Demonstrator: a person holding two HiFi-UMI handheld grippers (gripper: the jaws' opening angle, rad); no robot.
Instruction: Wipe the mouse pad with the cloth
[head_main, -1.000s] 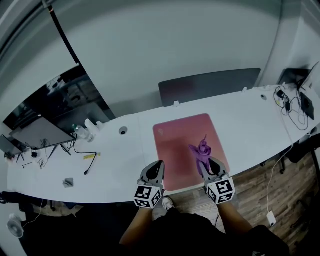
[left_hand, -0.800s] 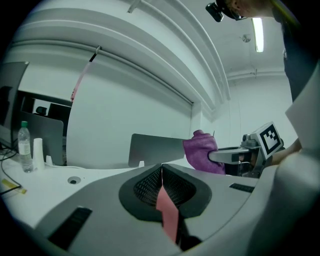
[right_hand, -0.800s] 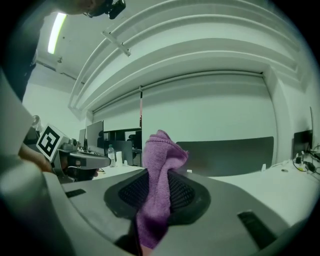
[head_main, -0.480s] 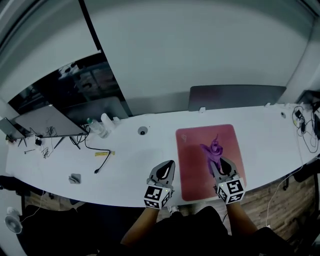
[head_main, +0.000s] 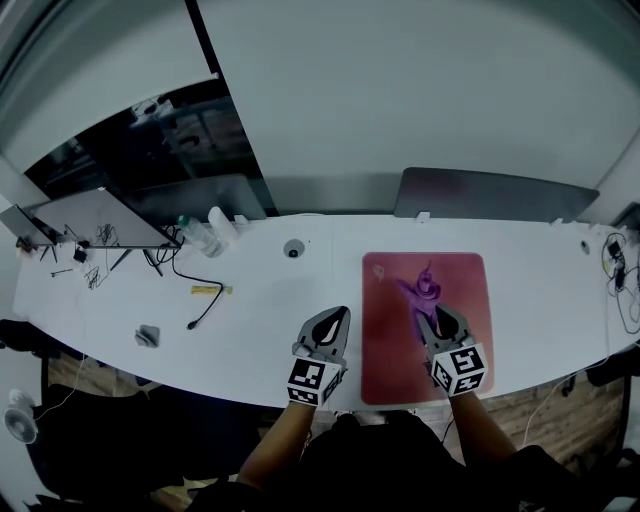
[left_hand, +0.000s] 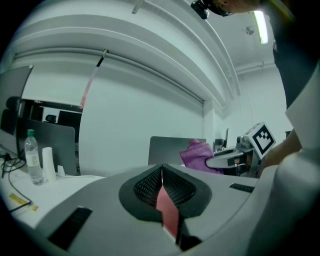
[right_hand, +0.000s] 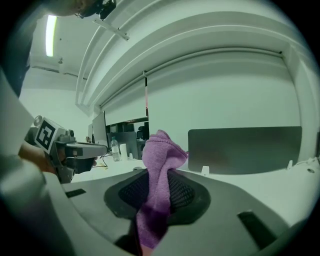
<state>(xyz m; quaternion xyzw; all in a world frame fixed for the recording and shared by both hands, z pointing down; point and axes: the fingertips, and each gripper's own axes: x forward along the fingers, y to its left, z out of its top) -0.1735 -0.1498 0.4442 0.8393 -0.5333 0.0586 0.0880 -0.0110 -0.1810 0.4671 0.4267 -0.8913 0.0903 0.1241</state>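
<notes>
- White wall (head_main: 400, 100) behind, long white table (head_main: 250, 330) in front. Pink mouse pad (head_main: 392, 360) lying flat on the right part of the table, close to the near edge.
- And the purple cloth (head_main: 421, 289)?
- Pinched in the right tool (head_main: 436, 318). Bunched up and poking out past the tips. Held over the mouse pad, about in its middle. Cannot tell if touching the pad or just above it.
- Right tool closed, then?
- Closed tight on the cloth, yes. Purple fold squeezed between the two black pads (right_hand: 185, 192), with one end sticking up and the other hanging down.
- What about the left tool (head_main: 336, 316)?
- Closed too, with nothing in it. Tips pressed together, only a thin slit lower down with pink showing through. Over the bare table, just beside the left edge of the mouse pad, about level with the right tool.
- Anything else on the table?
- Well apart, off to the left: a clear bottle (head_main: 196, 237), a black cable (head_main: 190, 323), a small yellow thing (head_main: 208, 290). Also a little round thing (head_main: 293, 249) near the back edge. Dark grey panel (head_main: 490, 192) standing up behind the mouse pad.
</notes>
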